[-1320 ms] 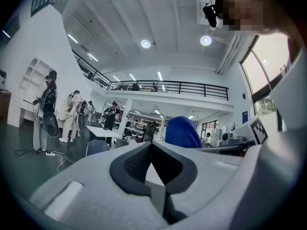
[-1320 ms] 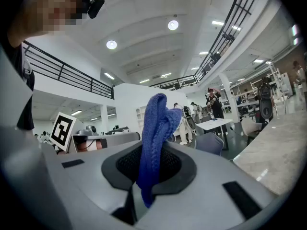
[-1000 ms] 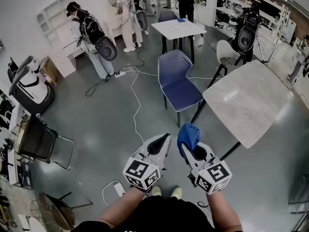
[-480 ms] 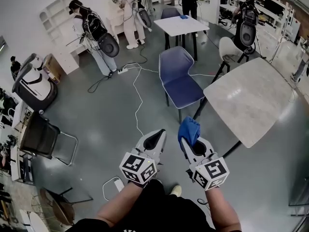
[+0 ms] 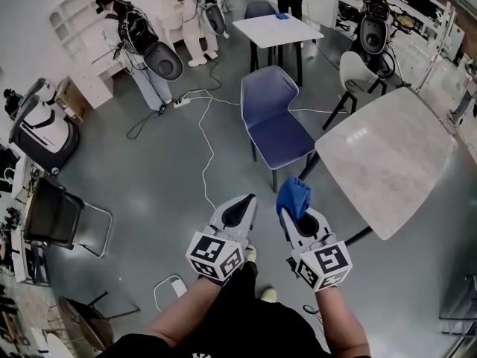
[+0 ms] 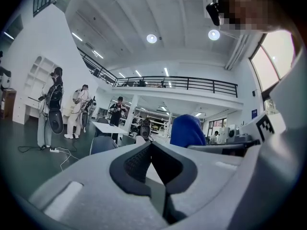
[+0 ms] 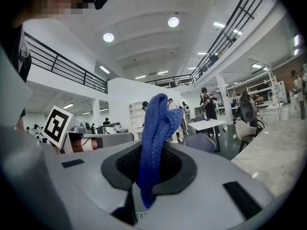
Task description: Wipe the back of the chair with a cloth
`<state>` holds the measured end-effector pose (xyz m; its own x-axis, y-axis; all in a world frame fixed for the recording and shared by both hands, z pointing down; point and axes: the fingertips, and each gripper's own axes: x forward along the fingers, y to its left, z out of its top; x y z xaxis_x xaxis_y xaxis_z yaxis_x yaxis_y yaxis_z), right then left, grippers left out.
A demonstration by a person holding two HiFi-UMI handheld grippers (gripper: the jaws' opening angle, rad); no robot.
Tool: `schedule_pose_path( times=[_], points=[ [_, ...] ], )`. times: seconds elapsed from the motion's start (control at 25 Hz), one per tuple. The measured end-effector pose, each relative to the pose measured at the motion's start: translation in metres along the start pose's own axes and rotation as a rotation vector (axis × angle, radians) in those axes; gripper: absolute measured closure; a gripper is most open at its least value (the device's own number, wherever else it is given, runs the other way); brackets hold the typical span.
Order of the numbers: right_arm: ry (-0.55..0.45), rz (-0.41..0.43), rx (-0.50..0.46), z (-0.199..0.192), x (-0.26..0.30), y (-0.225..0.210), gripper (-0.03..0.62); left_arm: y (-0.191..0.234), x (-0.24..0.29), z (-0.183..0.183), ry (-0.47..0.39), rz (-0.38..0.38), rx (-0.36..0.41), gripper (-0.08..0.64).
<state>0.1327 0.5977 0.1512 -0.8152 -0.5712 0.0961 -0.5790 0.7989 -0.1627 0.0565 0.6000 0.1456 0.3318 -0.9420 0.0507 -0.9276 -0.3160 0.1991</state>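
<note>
Holding crumpled blue knitted cloth point(image 5: 293, 198) clenched in right gripper point(image 5: 297, 213); left gripper point(image 5: 240, 209) closed, empty. Blue moulded plastic chair point(image 5: 272, 118) well ahead. Best step close, then press cloth flat on backrest.

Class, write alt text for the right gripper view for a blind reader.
A blue cloth stands clamped in the right gripper, seen close up. Behind it are a pale table and a blue chair.
</note>
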Motion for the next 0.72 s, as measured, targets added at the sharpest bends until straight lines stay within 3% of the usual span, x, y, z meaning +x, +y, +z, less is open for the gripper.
schedule_pose_path(
  times=[0.4, 0.72],
  points=[
    [0.015, -0.045, 0.011, 0.026, 0.131, -0.055, 0.532, 0.111, 0.097, 0.029, 0.001, -0.045, 0.000, 0.552],
    [0.027, -0.084, 0.035, 0.031, 0.204, -0.098, 0.532, 0.174, 0.163, 0.036, 0.010, -0.073, -0.010, 0.552]
  ],
)
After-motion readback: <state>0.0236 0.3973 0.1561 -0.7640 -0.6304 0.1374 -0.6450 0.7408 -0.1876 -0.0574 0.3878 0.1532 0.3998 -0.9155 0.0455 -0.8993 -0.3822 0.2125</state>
